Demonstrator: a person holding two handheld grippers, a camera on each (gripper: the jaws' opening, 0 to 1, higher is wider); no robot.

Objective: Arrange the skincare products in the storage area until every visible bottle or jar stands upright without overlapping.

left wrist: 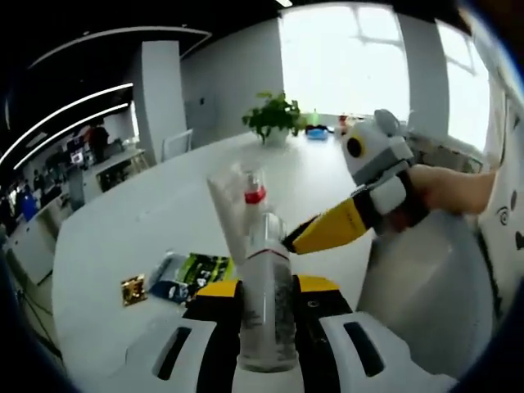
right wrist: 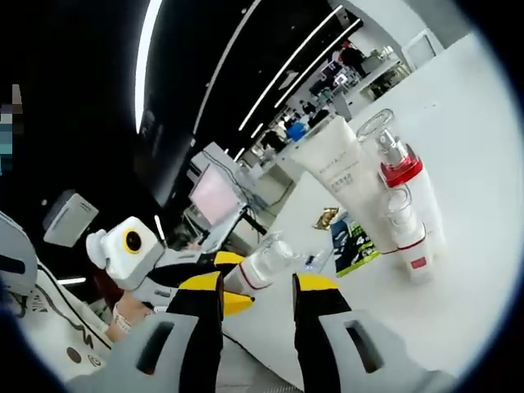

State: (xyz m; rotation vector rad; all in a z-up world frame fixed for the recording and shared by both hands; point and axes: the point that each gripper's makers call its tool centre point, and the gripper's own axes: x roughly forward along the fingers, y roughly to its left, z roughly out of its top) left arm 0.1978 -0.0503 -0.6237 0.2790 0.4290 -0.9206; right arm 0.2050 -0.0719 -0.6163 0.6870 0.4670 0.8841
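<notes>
— What did the left gripper (left wrist: 266, 304) have?

— I saw its jaws clamped on a clear bottle (left wrist: 267, 304) with a red band near the neck. The bottle's long axis ran along the jaws, cap end pointing forward, away from my camera.

— And the right gripper (right wrist: 256, 296)?

— Its jaws stood apart with nothing between them. Just past their tips lay that same clear bottle (right wrist: 264, 264), held in the left gripper (right wrist: 214, 281) reaching in from the left.

— The other products?

— Ahead and right of the right gripper, a white tube (right wrist: 344, 176) and a red-collared spray bottle (right wrist: 407, 184) stood together on the white table (right wrist: 467, 270), a smaller bottle (right wrist: 407, 233) touching them in front.
</notes>
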